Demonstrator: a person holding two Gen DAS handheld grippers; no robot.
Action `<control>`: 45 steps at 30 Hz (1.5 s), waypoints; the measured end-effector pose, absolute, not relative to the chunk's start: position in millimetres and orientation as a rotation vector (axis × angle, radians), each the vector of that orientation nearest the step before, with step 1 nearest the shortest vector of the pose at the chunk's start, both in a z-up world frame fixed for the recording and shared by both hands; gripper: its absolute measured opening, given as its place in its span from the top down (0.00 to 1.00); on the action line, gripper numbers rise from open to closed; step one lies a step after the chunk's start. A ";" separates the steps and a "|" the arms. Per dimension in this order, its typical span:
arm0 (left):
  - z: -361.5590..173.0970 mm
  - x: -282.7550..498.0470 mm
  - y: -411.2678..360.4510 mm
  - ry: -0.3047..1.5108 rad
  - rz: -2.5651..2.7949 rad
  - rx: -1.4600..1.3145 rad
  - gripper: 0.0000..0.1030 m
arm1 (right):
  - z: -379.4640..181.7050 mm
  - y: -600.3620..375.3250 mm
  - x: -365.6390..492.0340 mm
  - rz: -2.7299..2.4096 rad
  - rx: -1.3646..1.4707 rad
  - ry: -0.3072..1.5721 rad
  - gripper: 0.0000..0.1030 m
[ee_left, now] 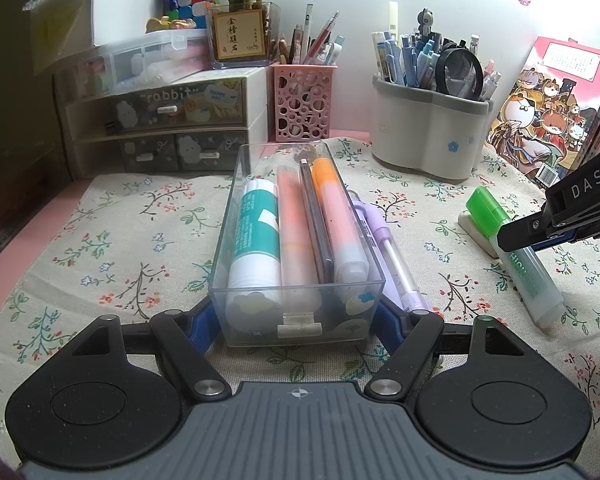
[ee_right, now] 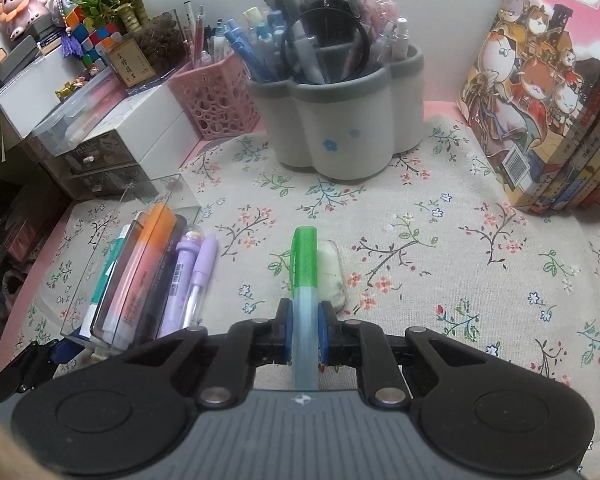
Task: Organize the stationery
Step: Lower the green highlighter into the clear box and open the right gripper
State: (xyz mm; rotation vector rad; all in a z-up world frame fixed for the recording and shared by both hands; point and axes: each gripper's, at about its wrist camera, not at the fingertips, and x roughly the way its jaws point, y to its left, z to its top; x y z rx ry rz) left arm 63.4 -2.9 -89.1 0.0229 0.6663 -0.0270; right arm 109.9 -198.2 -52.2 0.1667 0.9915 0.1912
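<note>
The left gripper (ee_left: 298, 322) has its jaws pinching the near end of the clear tray (ee_left: 236, 216) of markers on the counter, while the right gripper (ee_right: 305, 334) to its right has its jaws clamped on the green highlighter (ee_right: 305, 264) beside a white eraser (ee_right: 332, 276).

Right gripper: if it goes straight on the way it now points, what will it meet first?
The right gripper is shut on the green highlighter, whose cap leads. Pointing steeply downward, the cap would probably meet the floral tablecloth first, well short of the grey pen holder. Depth is unclear.
</note>
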 end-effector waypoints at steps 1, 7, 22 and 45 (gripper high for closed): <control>-89.1 63.4 -3.1 0.666 -0.027 0.023 0.28 | -52.1 -199.1 110.3 0.191 0.174 0.995 0.89; -89.2 63.4 -3.3 0.666 -0.027 0.023 0.28 | -46.0 -198.6 112.8 0.219 0.272 1.006 0.89; -89.1 63.4 -2.9 0.666 -0.027 0.023 0.28 | -10.7 -139.8 142.8 0.376 0.431 1.008 0.89; -89.1 63.4 -2.8 0.666 -0.027 0.023 0.28 | -26.2 -78.2 174.1 0.341 0.242 1.127 0.89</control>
